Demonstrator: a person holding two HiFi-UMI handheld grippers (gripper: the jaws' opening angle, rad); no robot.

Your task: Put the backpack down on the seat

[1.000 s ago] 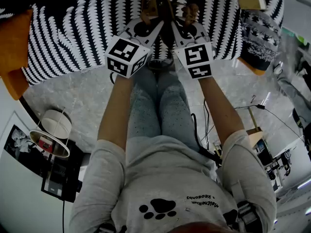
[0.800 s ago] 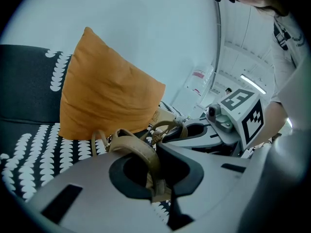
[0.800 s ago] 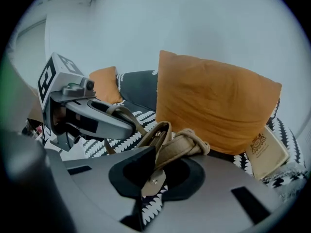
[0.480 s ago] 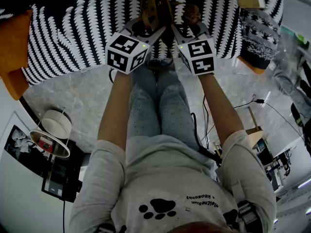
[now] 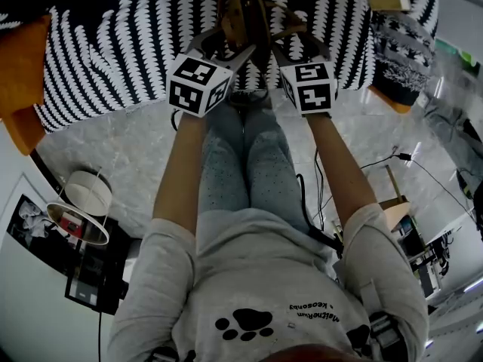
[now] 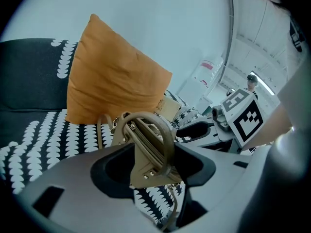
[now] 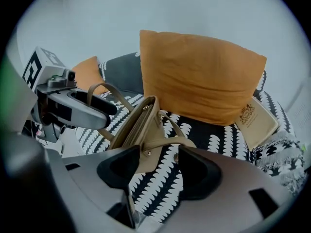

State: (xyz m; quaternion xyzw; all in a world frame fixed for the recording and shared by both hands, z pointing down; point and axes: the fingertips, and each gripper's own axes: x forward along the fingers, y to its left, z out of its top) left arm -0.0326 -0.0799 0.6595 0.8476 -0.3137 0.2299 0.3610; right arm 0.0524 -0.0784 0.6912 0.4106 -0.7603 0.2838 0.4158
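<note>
The tan backpack (image 5: 245, 15) rests on the black-and-white patterned seat (image 5: 113, 44), its top handle and straps up. My left gripper (image 5: 225, 42) is at its left side, and in the left gripper view (image 6: 154, 166) the jaws are opening, with the backpack's handle (image 6: 148, 149) loose between the pads. My right gripper (image 5: 290, 40) is at its right side. In the right gripper view (image 7: 160, 171) its jaws are opening too, with a strap (image 7: 167, 143) in the gap and no pad pressing on it.
Orange cushions lean on the sofa back (image 7: 199, 81) and at the left end (image 5: 23, 66). A tan booklet (image 7: 257, 120) and a grey patterned cushion (image 5: 400, 51) lie at the right. On the marble floor are a lamp (image 5: 79, 210) and cables (image 5: 377, 164).
Both grippers' jaws have spread from shut to wide, letting go of the backpack's handle and straps. The two marker cubes have shifted slightly up and apart.
</note>
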